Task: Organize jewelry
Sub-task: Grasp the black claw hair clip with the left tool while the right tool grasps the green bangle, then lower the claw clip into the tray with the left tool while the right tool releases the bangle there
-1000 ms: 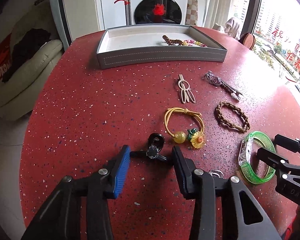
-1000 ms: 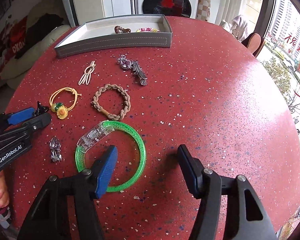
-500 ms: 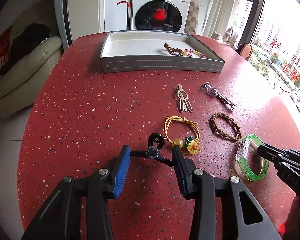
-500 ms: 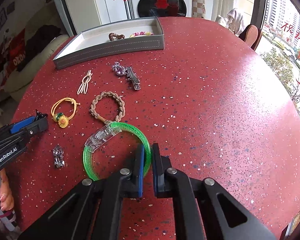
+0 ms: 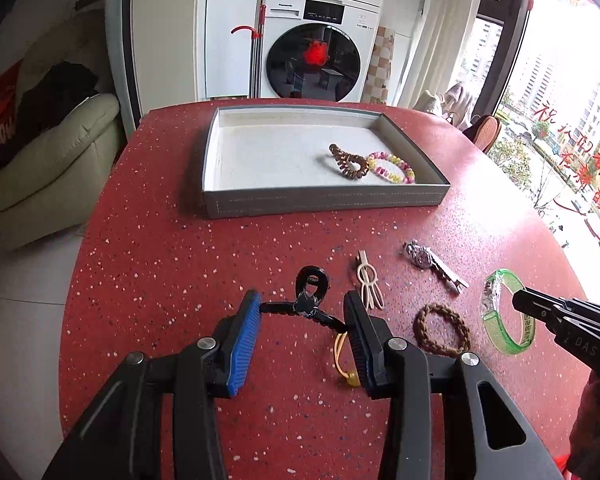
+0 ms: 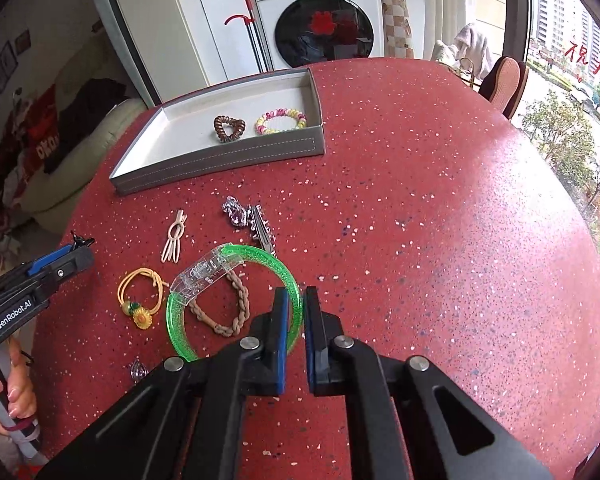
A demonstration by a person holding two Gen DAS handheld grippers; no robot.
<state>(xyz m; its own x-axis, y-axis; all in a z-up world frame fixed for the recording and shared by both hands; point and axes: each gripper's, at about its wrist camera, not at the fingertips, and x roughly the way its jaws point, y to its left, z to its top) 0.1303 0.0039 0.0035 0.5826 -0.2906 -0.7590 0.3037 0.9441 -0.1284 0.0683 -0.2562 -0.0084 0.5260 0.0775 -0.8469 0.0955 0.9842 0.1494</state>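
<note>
1. The left gripper [image 5: 302, 314] has its jaws set moderately apart, pinched on a black hair claw clip [image 5: 309, 298] that spans the gap, each end of the clip against one pad; the clip's oval loop points away from the camera.
2. The right gripper [image 6: 294, 308] has its jaws drawn nearly together, clamped on the rim of a translucent green bangle [image 6: 236, 296] with a clear clasp.
3. Seen through the bangle's ring in the right wrist view is a brown braided hair tie [image 6: 224, 312] lying on the red speckled table [image 6: 440, 240].
4. Left of it lies a yellow hair tie with a sunflower charm [image 6: 140, 296]; beyond are a beige hairpin [image 6: 174, 236] and a silver rhinestone clip [image 6: 248, 220].
5. A small clear piece [image 6: 138, 370] sits near the right gripper's left arm; too hidden to name.
6. At the far side stands a grey tray [image 5: 324, 202] holding a brown spiral hair tie [image 5: 348, 160] and a pastel beaded bracelet [image 5: 392, 168], touching each other.
</note>
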